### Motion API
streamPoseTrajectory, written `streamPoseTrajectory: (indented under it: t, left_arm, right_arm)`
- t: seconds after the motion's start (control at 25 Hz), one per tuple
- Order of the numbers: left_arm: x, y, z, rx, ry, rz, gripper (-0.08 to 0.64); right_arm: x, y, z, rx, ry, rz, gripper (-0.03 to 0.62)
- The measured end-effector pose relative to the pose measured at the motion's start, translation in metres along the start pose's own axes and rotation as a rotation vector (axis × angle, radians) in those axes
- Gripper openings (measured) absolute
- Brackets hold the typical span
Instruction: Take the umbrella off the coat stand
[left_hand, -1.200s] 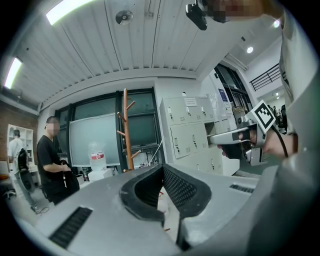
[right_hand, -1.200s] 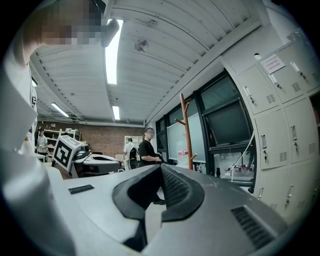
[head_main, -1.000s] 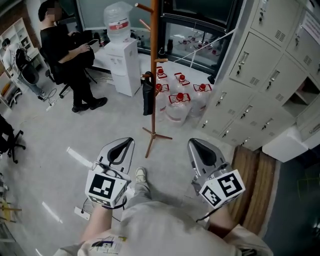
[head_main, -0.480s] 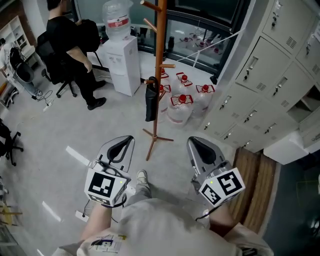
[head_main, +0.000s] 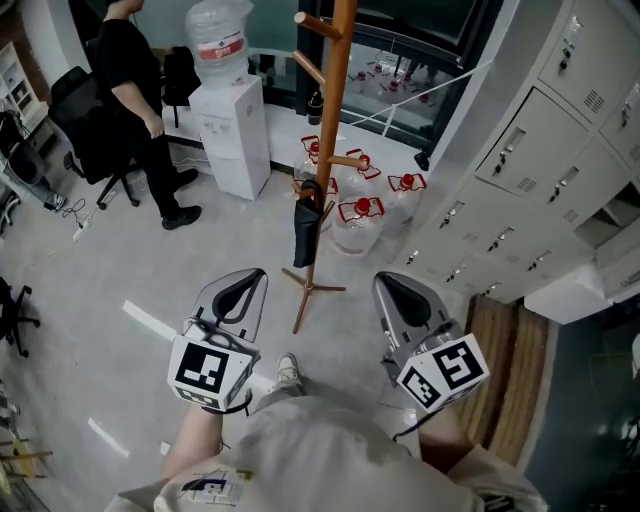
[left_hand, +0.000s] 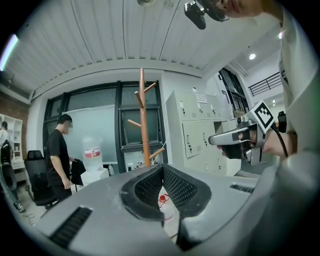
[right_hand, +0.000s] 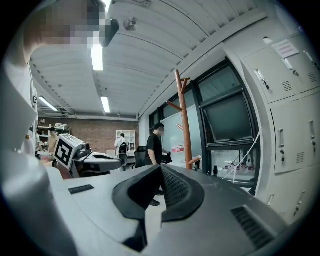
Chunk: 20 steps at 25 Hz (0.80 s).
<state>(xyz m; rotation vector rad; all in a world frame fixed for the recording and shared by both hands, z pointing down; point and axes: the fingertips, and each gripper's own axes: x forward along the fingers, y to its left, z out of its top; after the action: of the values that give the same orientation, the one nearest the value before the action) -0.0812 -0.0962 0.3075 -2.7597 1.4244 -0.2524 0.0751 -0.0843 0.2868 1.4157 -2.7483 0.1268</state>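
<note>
As the head camera looks steeply down, a person in black clothes (head_main: 135, 100) stands at the far left, beside a white water dispenser topped with a clear bottle (head_main: 228, 130). Nearer the camera, the left hand-held gripper (head_main: 245, 285), grey with a square-marker cube, has its jaws closed with nothing between them. Just right of it and farther off, a tall orange-brown wooden coat stand (head_main: 330, 130) rises from the pale grey floor (head_main: 150, 270). The black folded umbrella (head_main: 305, 235) hangs low on the stand, against the left of its pole (well apart from both grippers). Behind the stand's base sit clear water jugs with red caps (head_main: 358, 218). The right hand-held gripper (head_main: 395, 288) is held beside the left one, its jaws likewise closed and empty. Grey metal lockers (head_main: 540, 170) line the right edge.
</note>
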Motion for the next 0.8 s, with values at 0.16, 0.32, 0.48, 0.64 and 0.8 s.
streamPoseTrajectory:
  t: [0.16,0.32,0.48,0.64,0.8]
  left_arm:
    - [0.020,0.037,0.001,-0.002,-0.002,-0.023,0.008]
    - [0.039,0.069,0.003,0.002,-0.007,-0.051,0.008]
    - [0.054,0.095,0.001,0.007,-0.012,-0.072,0.008]
    - [0.065,0.111,0.001,-0.003,-0.021,-0.080,0.008]
    - [0.075,0.121,0.002,-0.007,-0.028,-0.085,0.008]
  right_arm:
    - [0.039,-0.003,0.006,0.001,0.002,-0.021,0.008]
    - [0.072,-0.009,0.011,0.000,0.004,-0.051,0.008]
    - [0.098,-0.014,0.011,0.002,0.006,-0.081,0.008]
    - [0.116,-0.017,0.012,-0.004,0.015,-0.089,0.008]
    - [0.132,-0.022,0.012,-0.010,0.025,-0.090,0.008]
